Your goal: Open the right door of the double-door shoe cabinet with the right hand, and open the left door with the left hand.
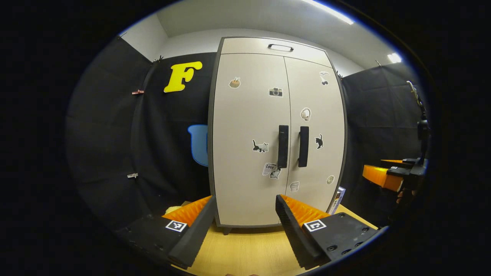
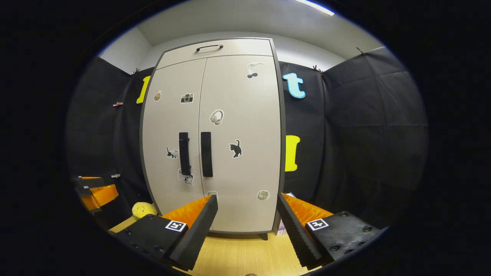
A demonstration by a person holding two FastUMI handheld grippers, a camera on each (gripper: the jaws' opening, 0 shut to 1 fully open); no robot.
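A black-draped booth closes round a pale wooden table (image 1: 245, 249), and on it, straight ahead of me, stands the shoe cabinet (image 1: 278, 134), both doors flush and closed. The right door (image 2: 239, 145) carries its dark vertical handle, the right handle (image 2: 206, 154), just beside the centre seam; the left door (image 1: 249, 138) has the left handle (image 1: 283, 146) mirrored on the other side, the two bars close together but apart. Stickers dot both fronts, and a top panel (image 1: 276, 46) with its own small pull sits above.

My right gripper (image 2: 245, 226) hangs well short of the cabinet, its fingers spread wide with nothing between them. My left gripper (image 1: 243, 226) is likewise splayed and empty, low in front of the left door. A yellow soft toy (image 2: 144, 209) lies on the table near the cabinet's left foot, and a small box (image 1: 336, 200) leans beside its right corner.

Neither door has been touched, by my reading. The risk I see is the handles' closeness: aiming slightly off, my right fingers could straddle both bars or catch the left one. Pulling without a firm pinch might also let the bar slip free, or tug the light cabinet forward on the table.
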